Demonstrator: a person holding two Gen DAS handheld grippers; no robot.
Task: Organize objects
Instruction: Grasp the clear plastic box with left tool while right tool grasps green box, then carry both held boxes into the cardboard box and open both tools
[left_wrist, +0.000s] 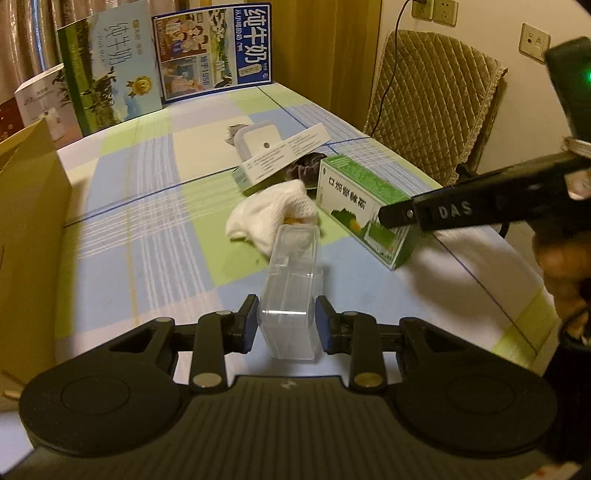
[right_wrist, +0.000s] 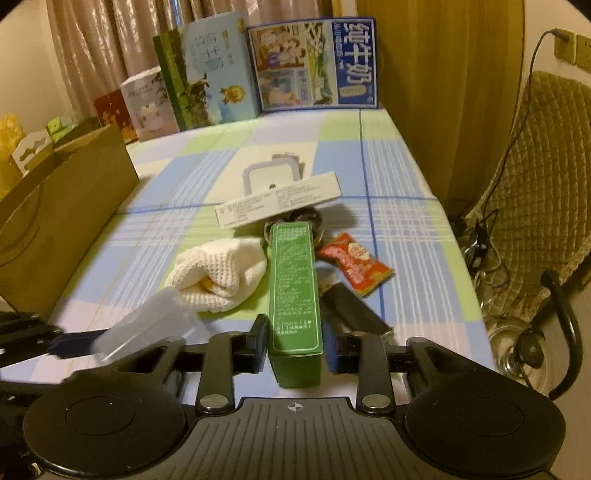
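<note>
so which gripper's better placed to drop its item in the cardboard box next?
Left, probably. The left gripper holds the clear plastic case and the cardboard box sits on its side of the table. The right gripper, around the green box, would have to cross over.

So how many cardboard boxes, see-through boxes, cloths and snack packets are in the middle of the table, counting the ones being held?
Cardboard boxes: 2 (green cardboard box, long white cardboard box)
See-through boxes: 1 (clear plastic box)
Cloths: 1 (white waffle cloth)
Snack packets: 1 (red foil packet)
Total: 5
</note>
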